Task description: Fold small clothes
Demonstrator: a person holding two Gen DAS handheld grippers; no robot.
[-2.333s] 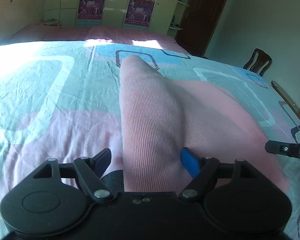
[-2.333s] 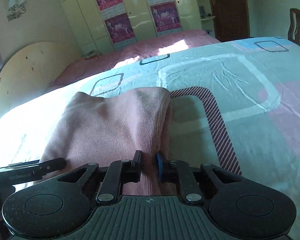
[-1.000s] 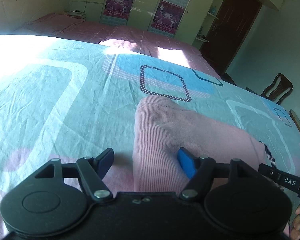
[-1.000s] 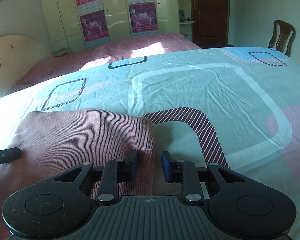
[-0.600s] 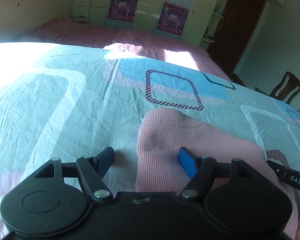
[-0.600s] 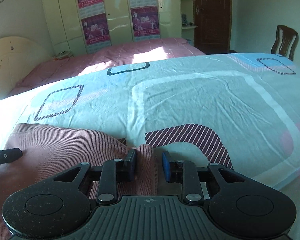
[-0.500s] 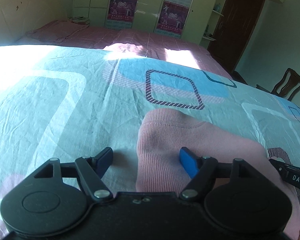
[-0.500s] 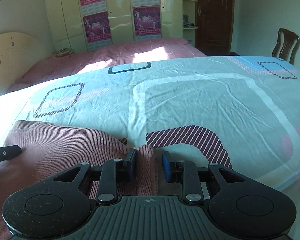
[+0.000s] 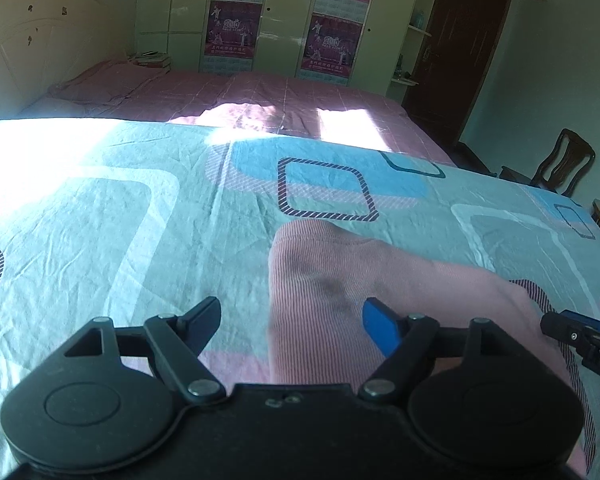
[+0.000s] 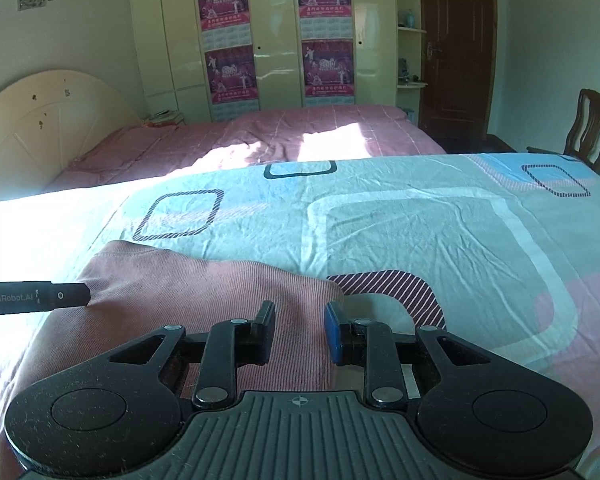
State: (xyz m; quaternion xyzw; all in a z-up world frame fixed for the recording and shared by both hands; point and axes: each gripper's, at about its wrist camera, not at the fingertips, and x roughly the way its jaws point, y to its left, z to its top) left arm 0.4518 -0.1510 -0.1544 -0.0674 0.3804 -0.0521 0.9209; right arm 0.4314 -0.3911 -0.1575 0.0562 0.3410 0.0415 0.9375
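Left claw (image 9: 291, 318) spread, right claw (image 10: 300, 330) parted, pink garment (image 10: 204, 296) flat on bedsheet (image 10: 420, 232)

Strong sunlight from the left burns the near bedsheet (image 9: 52, 148) to white glare and makes bright patches on the far pink bed (image 10: 324, 136), while the room behind stays dim and fisheye edges bend and darken.

I see a pink garment (image 9: 380, 280) of fine ribbed knit, matt. The bedsheet (image 9: 140, 208) is thin printed cotton-like cloth, creased. My left gripper (image 9: 290, 320) is matt black plastic, one blue pad, bare metal pivot pins. The wardrobe doors (image 10: 276, 40) are glossy; the chair (image 10: 592, 128) is dark polished wood.
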